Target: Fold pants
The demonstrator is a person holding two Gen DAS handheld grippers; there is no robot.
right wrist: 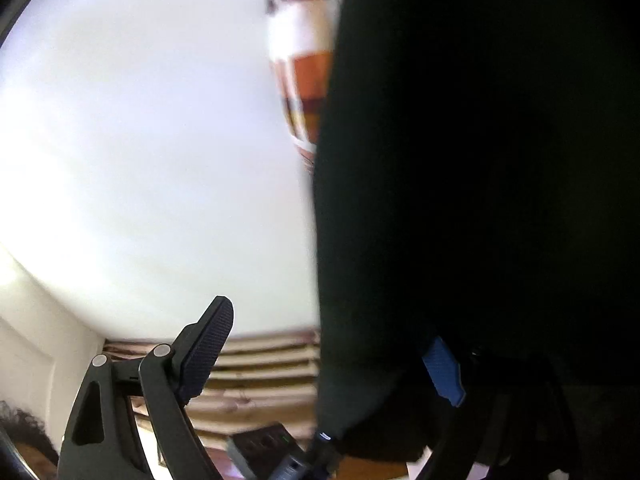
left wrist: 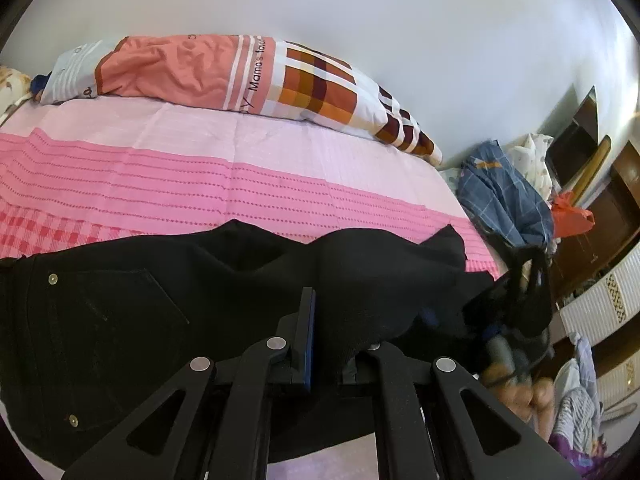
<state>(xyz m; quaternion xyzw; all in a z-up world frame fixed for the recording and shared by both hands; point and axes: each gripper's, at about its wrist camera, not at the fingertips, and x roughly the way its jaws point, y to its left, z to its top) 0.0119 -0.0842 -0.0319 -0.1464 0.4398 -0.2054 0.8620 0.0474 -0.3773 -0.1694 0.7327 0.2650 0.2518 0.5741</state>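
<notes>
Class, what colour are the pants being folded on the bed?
Black. The pants show best in the left wrist view, lying across the pink bed.

Pants (left wrist: 168, 320) lie on the bed (left wrist: 200, 168), directly ahead of the left gripper (left wrist: 324, 344) and extending to its left. Pillow (left wrist: 224, 76) beyond them, against the wall (left wrist: 360, 12). Clothes heap (left wrist: 504, 200) ahead to the right, off the bed's end.

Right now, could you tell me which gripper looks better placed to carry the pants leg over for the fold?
Left, probably. The left gripper is shut on the black pants, while the right gripper stands open, fabric only draped past it.
</notes>
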